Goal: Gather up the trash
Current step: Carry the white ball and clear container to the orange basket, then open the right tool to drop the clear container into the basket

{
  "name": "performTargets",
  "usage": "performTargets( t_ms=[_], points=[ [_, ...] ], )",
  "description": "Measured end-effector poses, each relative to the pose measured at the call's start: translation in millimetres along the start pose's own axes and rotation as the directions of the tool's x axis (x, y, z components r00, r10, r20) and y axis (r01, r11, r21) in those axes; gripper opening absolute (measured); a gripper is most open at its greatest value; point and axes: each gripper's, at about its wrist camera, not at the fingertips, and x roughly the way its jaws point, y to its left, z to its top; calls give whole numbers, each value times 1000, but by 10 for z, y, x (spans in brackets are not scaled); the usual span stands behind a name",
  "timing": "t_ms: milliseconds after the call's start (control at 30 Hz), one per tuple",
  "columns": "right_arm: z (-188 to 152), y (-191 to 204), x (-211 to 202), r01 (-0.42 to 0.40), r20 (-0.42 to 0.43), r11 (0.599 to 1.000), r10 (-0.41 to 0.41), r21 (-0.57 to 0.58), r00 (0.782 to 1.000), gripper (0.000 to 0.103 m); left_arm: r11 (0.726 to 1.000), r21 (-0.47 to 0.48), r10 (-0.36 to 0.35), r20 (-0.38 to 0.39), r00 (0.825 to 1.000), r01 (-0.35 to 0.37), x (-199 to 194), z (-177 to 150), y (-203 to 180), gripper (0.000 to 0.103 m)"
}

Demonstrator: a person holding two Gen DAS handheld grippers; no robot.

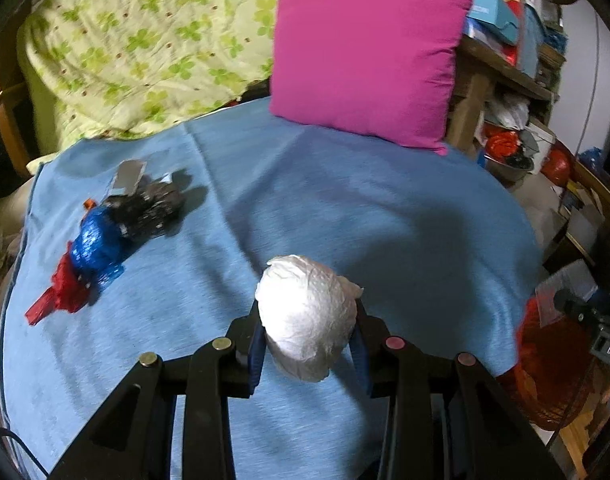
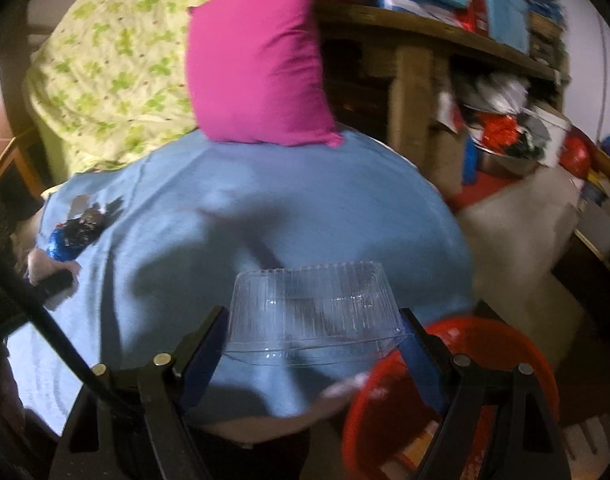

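Observation:
My left gripper (image 1: 307, 320) is shut on a crumpled white wad (image 1: 305, 316) and holds it above the blue blanket (image 1: 345, 208). A pile of trash lies at the blanket's left: a blue foil ball (image 1: 97, 240), a red wrapper (image 1: 61, 292), a dark crumpled wrapper (image 1: 153, 204) and a silver strip (image 1: 127, 178). My right gripper (image 2: 313, 332) is shut on a clear plastic clamshell container (image 2: 313, 312), held over the blanket's near edge beside a red bin (image 2: 445, 392). The trash pile also shows in the right wrist view (image 2: 77, 232).
A magenta pillow (image 1: 365, 52) stands at the back of the bed, with a green-patterned quilt (image 1: 145, 40) to its left. A cluttered wooden shelf (image 2: 445, 92) stands to the right. A red mesh bag (image 1: 553, 368) sits by the bed's right edge.

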Motion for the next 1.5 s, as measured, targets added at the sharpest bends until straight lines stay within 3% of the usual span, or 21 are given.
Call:
performTargets(
  t_ms=[533,1000,1033,1100,1300,1500],
  points=[
    [-535,-1136,-200,198,-72,965,-188,172,980,84,980,156,-133,28,991,127,-101,223,-973,38],
    [-719,-1465,-156,271,-142,936,-244,223,959,88,926,296,-245,0,970,234,-129,220,-1795,38],
    [-733,-1483,-166,269,-138,936,-243,229,960,89,922,304,-250,-5,968,240,-126,208,-1833,38],
    [-750,-1531,-187,266,-132,934,-240,240,962,102,913,323,-260,-14,966,250,-123,179,-1933,38],
    [-741,-1656,-343,271,-91,919,-255,288,963,102,884,358,-303,-55,951,302,-116,121,-2200,38],
    [-704,-1736,-496,273,-52,906,-271,323,961,103,838,375,-373,-135,918,396,-73,73,-2488,39]
  ],
)
